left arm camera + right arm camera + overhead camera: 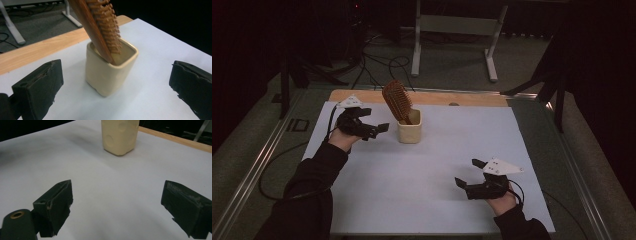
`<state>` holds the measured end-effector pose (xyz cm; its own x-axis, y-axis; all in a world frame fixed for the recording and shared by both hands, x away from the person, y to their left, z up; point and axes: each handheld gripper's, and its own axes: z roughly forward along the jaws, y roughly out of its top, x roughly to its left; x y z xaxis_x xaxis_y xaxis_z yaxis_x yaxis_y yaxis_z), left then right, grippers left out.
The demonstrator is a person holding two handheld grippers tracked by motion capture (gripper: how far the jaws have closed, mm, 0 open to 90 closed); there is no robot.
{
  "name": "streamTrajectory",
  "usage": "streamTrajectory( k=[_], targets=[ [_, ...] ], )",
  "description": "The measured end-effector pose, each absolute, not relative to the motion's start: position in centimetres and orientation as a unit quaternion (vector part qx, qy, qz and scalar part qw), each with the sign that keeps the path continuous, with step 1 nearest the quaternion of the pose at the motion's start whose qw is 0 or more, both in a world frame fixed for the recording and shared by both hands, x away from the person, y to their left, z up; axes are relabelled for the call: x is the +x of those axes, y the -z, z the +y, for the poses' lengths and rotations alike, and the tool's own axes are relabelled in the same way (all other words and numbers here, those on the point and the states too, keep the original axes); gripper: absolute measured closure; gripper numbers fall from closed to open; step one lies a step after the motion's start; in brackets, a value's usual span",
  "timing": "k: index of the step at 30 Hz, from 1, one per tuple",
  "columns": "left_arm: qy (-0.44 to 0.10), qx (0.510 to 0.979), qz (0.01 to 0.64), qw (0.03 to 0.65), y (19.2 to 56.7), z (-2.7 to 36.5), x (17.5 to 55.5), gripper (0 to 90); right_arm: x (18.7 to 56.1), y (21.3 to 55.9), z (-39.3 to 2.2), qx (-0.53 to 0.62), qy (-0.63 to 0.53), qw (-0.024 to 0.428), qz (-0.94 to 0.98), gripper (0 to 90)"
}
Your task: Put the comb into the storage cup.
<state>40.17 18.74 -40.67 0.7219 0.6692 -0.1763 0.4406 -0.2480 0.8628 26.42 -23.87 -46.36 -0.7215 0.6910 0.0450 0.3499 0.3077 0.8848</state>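
Observation:
A wooden hairbrush (396, 100) stands bristle end up in a cream square cup (410, 128) near the middle back of the white sheet. In the left gripper view the hairbrush (100, 23) leans left inside the cup (110, 73). My left gripper (376, 126) hovers just left of the cup, open, its jaws spread wide with nothing between them (115, 85). My right gripper (468, 172) is open near the front right, empty (117, 207), with the cup (120, 135) well ahead of it.
A white sheet (432, 165) covers the table, with a wooden strip (462, 98) along the far edge. Beyond the table are a white stand (452, 30) and floor cables (377, 62). Cables trail from both grippers.

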Motion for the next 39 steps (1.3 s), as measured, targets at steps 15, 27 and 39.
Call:
streamTrajectory(
  k=[15, 27, 39],
  targets=[
    [-0.102, 0.785, 0.341, 0.508, 42.6, 20.3, 37.1, 0.0, 26.4, 46.4, -23.9, 0.329, -0.485, 0.178, 0.791, 10.2],
    [-0.099, 0.787, 0.336, 0.508, 44.9, 22.1, 34.5, 0.0, 26.6, 46.7, -24.0, 0.328, -0.482, 0.178, 0.792, 10.2],
    [-0.098, 0.786, 0.343, 0.505, 47.0, 23.6, 32.0, 0.0, 26.7, 46.8, -24.1, 0.328, -0.484, 0.175, 0.792, 10.2]
  ],
)
